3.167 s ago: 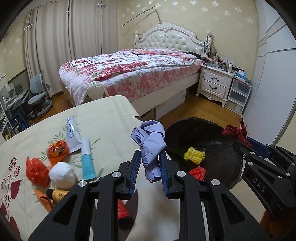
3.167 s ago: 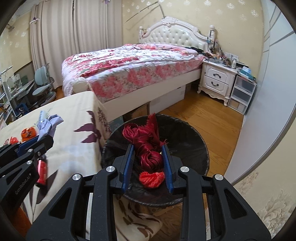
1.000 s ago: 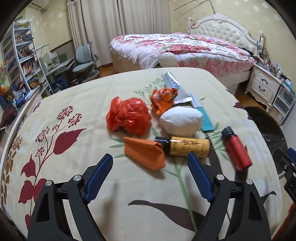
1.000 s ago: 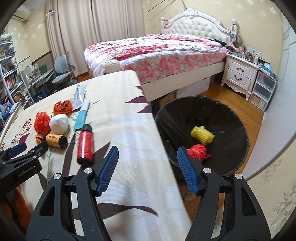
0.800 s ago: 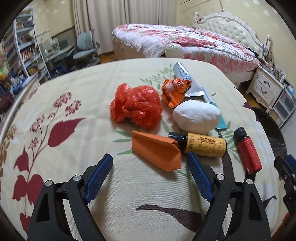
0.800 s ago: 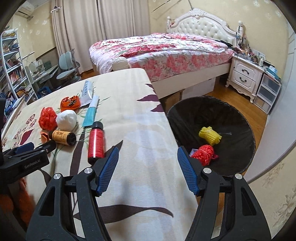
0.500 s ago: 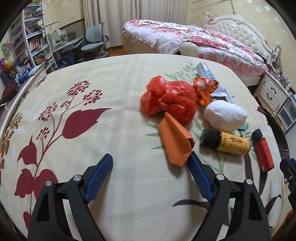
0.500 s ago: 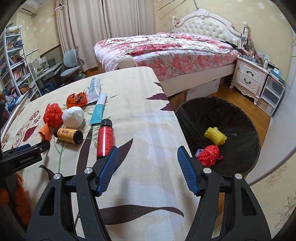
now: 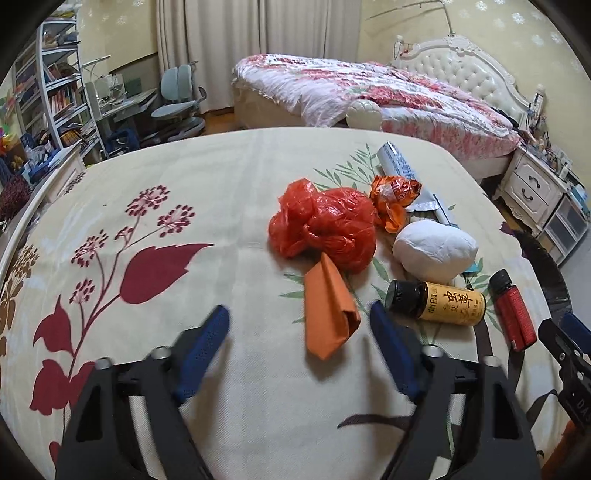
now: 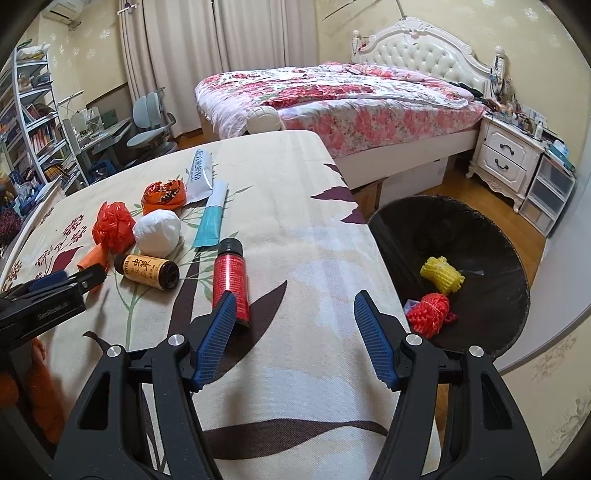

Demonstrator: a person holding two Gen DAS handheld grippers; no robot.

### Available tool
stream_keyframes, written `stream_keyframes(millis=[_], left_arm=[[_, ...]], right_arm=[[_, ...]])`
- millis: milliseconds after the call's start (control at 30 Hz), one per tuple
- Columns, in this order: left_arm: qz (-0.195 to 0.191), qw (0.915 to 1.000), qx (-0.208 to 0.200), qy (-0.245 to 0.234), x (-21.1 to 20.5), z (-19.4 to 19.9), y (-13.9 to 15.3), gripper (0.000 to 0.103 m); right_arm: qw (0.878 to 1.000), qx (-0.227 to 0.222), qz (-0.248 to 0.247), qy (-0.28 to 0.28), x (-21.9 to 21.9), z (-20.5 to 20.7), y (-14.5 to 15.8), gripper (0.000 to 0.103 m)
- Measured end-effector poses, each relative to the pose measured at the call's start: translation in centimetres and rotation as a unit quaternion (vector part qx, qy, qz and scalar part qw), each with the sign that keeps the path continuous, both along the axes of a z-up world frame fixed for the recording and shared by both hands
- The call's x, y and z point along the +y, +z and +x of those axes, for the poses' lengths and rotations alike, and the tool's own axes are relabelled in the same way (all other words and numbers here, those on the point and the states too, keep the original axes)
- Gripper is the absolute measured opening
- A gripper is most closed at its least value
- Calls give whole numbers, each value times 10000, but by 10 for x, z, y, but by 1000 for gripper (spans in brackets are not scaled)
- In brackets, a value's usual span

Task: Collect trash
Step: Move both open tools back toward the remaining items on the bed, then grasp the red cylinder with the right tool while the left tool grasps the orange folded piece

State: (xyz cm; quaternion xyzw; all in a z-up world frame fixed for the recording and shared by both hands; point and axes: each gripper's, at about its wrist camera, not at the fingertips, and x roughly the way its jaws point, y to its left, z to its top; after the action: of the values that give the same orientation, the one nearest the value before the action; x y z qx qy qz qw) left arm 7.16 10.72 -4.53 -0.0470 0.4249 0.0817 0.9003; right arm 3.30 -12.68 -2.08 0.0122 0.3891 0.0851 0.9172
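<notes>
Floral tablecloth (image 9: 221, 192) scene: left gripper (image 9: 297, 325), jaws closing but empty, straddles the folded orange paper wedge (image 9: 328, 314) lying lengthwise between them; right gripper (image 10: 293, 317) gapes empty.

Bedroom: yellow patterned wallpaper (image 10: 424, 22), drawn beige curtains (image 10: 221, 48), wood floor (image 10: 458, 184). Bed (image 10: 332, 96) with floral cover and white tufted headboard; white nightstand (image 10: 506, 155) beside it. Bookshelf (image 9: 51, 99) and grey chair (image 9: 177, 103) at left.

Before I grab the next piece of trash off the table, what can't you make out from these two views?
- Left wrist view: left gripper fingers blurred, closing around the orange paper; contact unclear.
- Left wrist view: teal tube hidden behind white wad.
- Right wrist view: bin floor partly hidden by its near rim.
</notes>
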Motion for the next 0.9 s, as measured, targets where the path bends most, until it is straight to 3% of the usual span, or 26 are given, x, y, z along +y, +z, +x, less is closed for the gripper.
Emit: stream_keyframes(millis=[133, 200, 400, 600, 800, 867, 900], left_arm=[[-27, 10000, 38, -62, 1, 4, -3, 43], [28, 10000, 12, -92, 2, 2, -2, 26], [-102, 9998, -78, -142, 8, -8, -1, 24], [-188, 9997, -127, -117, 14, -16, 1, 24], [-104, 9997, -183, -110, 16, -20, 2, 24], [-82, 9997, -202, -113, 16, -21, 2, 24], [-72, 9997, -211, -111, 16, -22, 2, 24]], right_arm=[[10000, -2, -21, 78, 7, 0, 1, 64], [9999, -7, -30, 108, 10, 1, 2, 64], [9997, 25, -34, 248, 21, 2, 2, 64], [9990, 97, -131, 425, 36, 8, -2, 54], [9984, 229, -192, 482, 43, 15, -8, 35], [9981, 269, -221, 503, 46, 16, -10, 23], [9980, 281, -235, 515, 46, 15, -11, 23]])
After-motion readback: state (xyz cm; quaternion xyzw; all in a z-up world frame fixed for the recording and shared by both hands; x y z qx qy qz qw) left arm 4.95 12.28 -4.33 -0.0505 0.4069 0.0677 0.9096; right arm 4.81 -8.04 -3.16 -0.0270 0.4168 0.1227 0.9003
